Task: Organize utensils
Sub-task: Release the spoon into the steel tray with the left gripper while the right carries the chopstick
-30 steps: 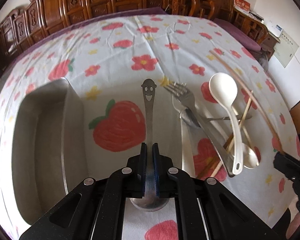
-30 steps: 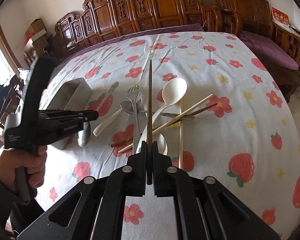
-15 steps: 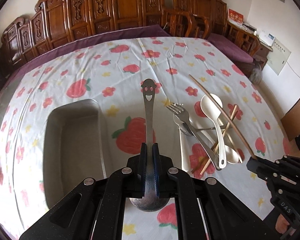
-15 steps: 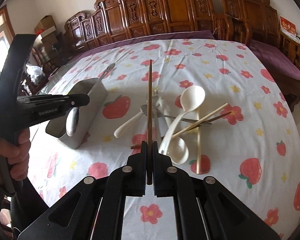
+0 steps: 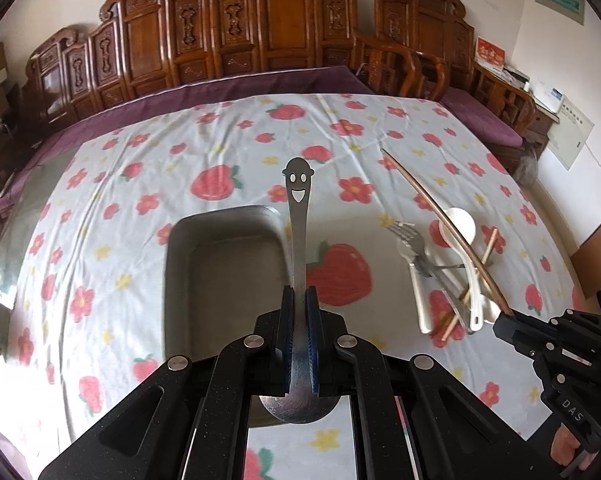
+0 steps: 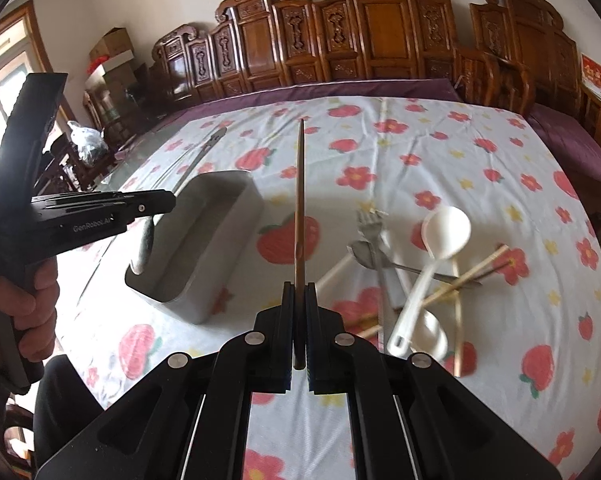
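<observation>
My left gripper [image 5: 299, 294] is shut on a metal spoon [image 5: 297, 216] with a smiley-face handle, held above the near right edge of a steel tray [image 5: 220, 280]. My right gripper [image 6: 299, 290] is shut on a dark brown chopstick [image 6: 299, 200] that points away over the cloth, right of the tray [image 6: 204, 240]. The left gripper [image 6: 168, 202] shows in the right wrist view, over the tray's left side. A pile of utensils lies on the cloth: a white spoon [image 6: 440, 256], a fork [image 6: 374, 236], light chopsticks [image 6: 476, 272].
The table wears a strawberry and flower cloth [image 5: 220, 152]. Carved wooden chairs [image 5: 260, 40] line the far edge. In the left wrist view the pile [image 5: 444, 272] lies right of the tray, with the right gripper [image 5: 504, 320] at the right.
Both grippers have risen and shifted left. The spoon now hangs over the tray's right edge, and the chopstick has moved left from above the pile toward the tray.
</observation>
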A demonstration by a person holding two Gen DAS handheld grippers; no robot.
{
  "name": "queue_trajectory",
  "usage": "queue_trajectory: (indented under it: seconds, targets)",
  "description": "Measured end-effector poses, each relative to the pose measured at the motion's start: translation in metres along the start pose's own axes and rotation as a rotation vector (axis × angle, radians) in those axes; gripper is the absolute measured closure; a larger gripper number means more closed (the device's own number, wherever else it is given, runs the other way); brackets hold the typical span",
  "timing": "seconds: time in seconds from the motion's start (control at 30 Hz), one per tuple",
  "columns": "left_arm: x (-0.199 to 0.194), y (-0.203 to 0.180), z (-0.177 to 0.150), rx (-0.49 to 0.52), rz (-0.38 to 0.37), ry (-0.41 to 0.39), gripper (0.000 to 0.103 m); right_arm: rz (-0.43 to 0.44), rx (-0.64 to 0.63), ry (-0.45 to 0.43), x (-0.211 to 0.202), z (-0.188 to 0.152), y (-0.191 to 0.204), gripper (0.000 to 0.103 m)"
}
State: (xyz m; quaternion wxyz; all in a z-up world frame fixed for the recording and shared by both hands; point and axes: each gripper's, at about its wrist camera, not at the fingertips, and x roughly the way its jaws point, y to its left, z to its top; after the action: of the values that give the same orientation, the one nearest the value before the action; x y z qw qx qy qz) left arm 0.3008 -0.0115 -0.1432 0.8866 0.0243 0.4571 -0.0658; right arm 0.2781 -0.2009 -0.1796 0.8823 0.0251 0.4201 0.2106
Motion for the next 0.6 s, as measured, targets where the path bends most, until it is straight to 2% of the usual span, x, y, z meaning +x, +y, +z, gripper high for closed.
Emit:
queue_trajectory:
  seconds: [0.27, 0.6]
  targets:
    - [0.016, 0.031, -0.010, -0.036, 0.025, 0.035, 0.098, 0.031, -0.017, 0.005, 0.015, 0.011, 0.035, 0.097]
    - [0.042, 0.052, -0.019, -0.072, 0.030, 0.080, 0.098, 0.051, -0.032, 0.028, 0.032, 0.016, 0.061, 0.097]
